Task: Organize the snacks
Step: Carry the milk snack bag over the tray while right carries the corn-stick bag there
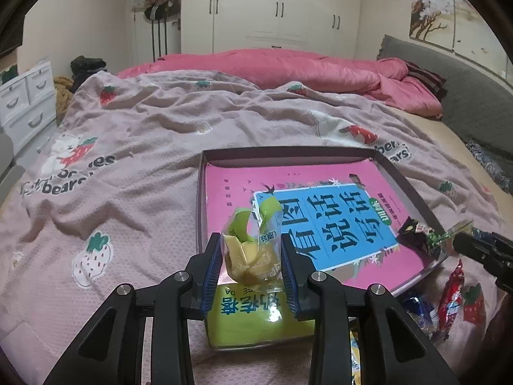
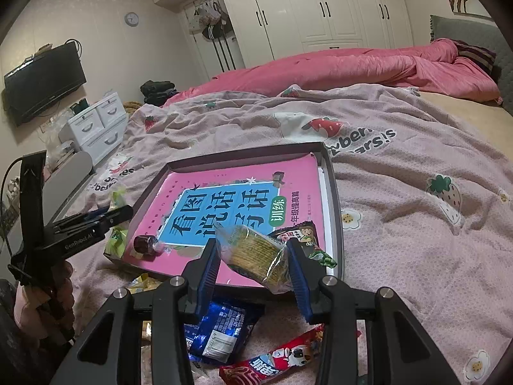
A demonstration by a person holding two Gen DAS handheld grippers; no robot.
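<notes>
My left gripper [image 1: 251,258] is shut on a clear packet of yellow-green snack [image 1: 248,250], held above a lime-green box [image 1: 256,317] at the near left corner of the shallow tray [image 1: 288,154]. My right gripper [image 2: 255,256] is shut on a clear pack of round crackers [image 2: 256,253], held over the tray's [image 2: 333,199] near edge. The tray holds a pink and blue book [image 2: 224,208], a small dark red candy [image 2: 146,244] and a dark snack packet [image 2: 304,235]. The left gripper also shows in the right wrist view [image 2: 105,216].
Loose snacks lie on the pink strawberry blanket [image 2: 416,224] in front of the tray: a blue packet [image 2: 221,330], a red packet [image 2: 275,361] and yellow wrappers [image 2: 144,284]. A pink quilt [image 2: 352,67] lies behind. White drawers [image 2: 96,125] stand at the left.
</notes>
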